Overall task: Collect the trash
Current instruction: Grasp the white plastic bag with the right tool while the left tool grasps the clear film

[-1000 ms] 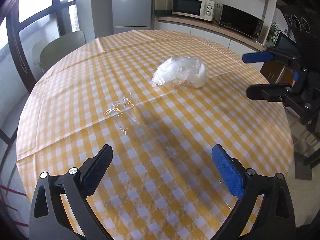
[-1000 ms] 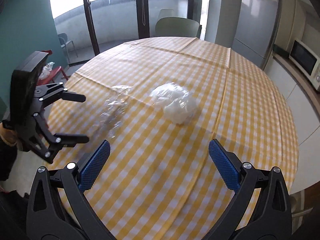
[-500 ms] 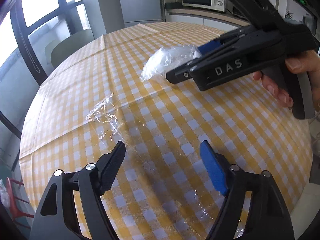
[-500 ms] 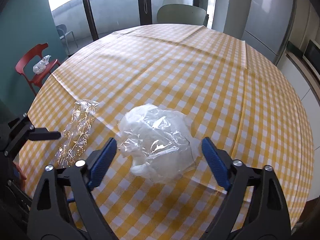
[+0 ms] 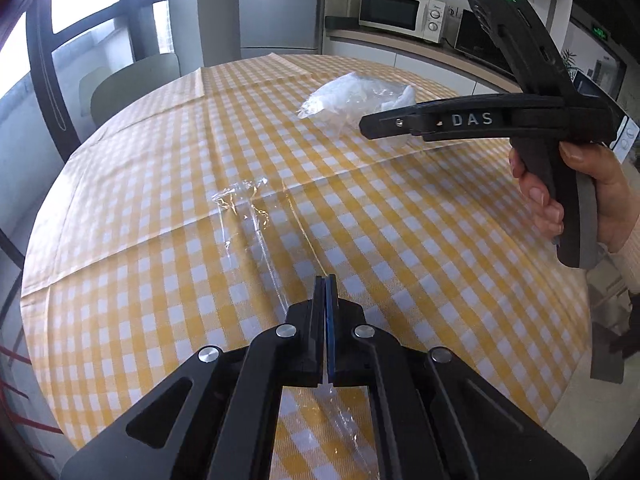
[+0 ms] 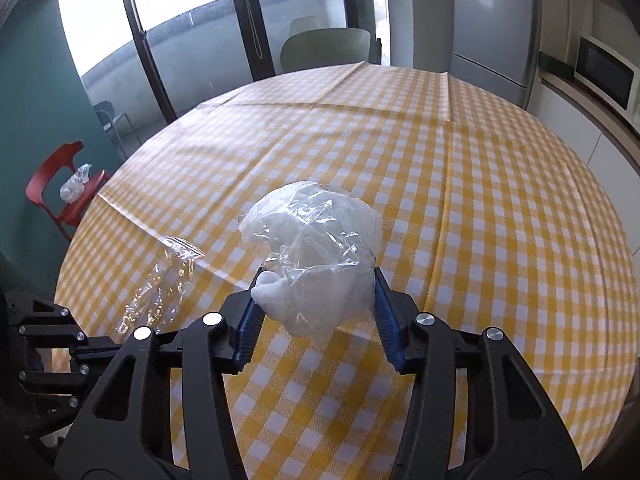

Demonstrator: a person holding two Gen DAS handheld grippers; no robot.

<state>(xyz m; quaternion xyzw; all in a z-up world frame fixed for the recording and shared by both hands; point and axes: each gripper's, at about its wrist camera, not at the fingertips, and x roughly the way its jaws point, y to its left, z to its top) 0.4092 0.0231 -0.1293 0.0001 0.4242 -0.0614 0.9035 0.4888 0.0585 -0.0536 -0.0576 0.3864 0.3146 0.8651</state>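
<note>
- The left gripper [image 5: 325, 280] has its jaws pressed together on a sheet of clear plastic film [image 5: 256, 216] that trails off toward 11 o'clock over the yellow checked tablecloth [image 5: 400, 260].
- The right gripper [image 6: 316, 312] is closing on the crumpled plastic bag [image 6: 316, 248], both pads touching its sides.
- The bag sits mid-table.
</note>
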